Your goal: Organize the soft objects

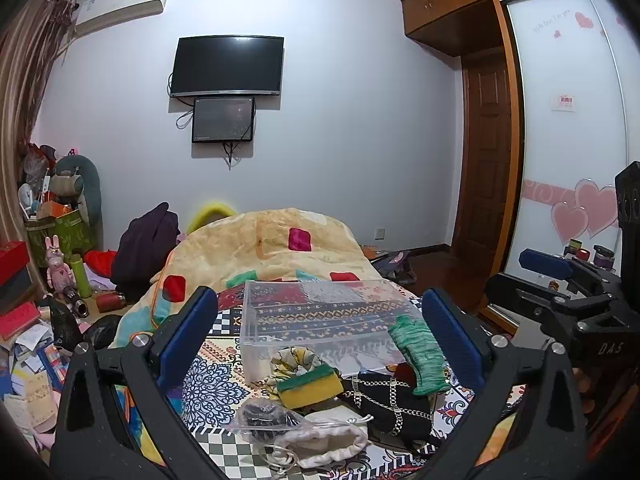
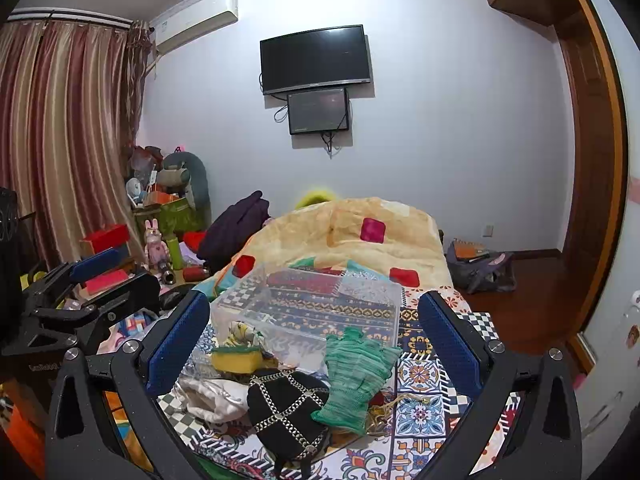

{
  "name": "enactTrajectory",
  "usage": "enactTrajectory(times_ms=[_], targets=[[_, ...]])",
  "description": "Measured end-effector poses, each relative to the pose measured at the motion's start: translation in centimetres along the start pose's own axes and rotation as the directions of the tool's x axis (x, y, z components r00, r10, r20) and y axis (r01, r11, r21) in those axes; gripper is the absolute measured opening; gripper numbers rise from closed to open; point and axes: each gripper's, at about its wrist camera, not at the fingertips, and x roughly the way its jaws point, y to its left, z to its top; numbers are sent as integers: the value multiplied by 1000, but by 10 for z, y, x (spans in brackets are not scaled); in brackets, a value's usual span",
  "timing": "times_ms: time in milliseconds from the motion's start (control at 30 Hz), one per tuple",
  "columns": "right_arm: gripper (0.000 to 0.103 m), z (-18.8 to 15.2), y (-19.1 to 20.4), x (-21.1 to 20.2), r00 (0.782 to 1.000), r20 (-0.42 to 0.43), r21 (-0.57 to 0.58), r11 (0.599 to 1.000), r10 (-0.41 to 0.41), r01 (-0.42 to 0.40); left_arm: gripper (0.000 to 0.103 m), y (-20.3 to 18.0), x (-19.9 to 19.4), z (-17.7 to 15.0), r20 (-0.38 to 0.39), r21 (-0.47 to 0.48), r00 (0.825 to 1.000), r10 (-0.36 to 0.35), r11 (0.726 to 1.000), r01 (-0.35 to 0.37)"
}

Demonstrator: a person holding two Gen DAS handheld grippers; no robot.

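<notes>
A clear plastic box (image 1: 256, 300) (image 2: 384, 300) stands on the patterned bed cover. In front of it lie a green knitted glove (image 1: 420, 354) (image 2: 356, 372), a yellow and green sponge (image 1: 308, 386) (image 2: 236, 358), a black pouch with chain trim (image 1: 390, 402) (image 2: 286, 408), a white drawstring bag (image 1: 332, 440) (image 2: 212, 398), a floral cloth (image 1: 294, 360) (image 2: 242, 332) and a clear bag with something black in it (image 1: 266, 416). My left gripper (image 1: 320, 328) is open above the pile. My right gripper (image 2: 316, 328) is open above it too. Both are empty.
A rolled yellow blanket (image 1: 276, 248) (image 2: 352, 228) lies behind the box. Dark clothes (image 1: 146, 244) sit to its left. Cluttered boxes and toys (image 1: 52, 240) fill the left floor. A wardrobe (image 1: 568, 120) and a door (image 1: 486, 160) stand at the right.
</notes>
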Motion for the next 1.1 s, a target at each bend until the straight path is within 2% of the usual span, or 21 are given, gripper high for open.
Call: enactTrajectory(times_ms=[1100], targets=[[103, -1, 1, 0, 1000, 7, 5, 1000, 6, -6, 103, -2, -4, 3, 8, 7, 1000, 6, 1000, -6]])
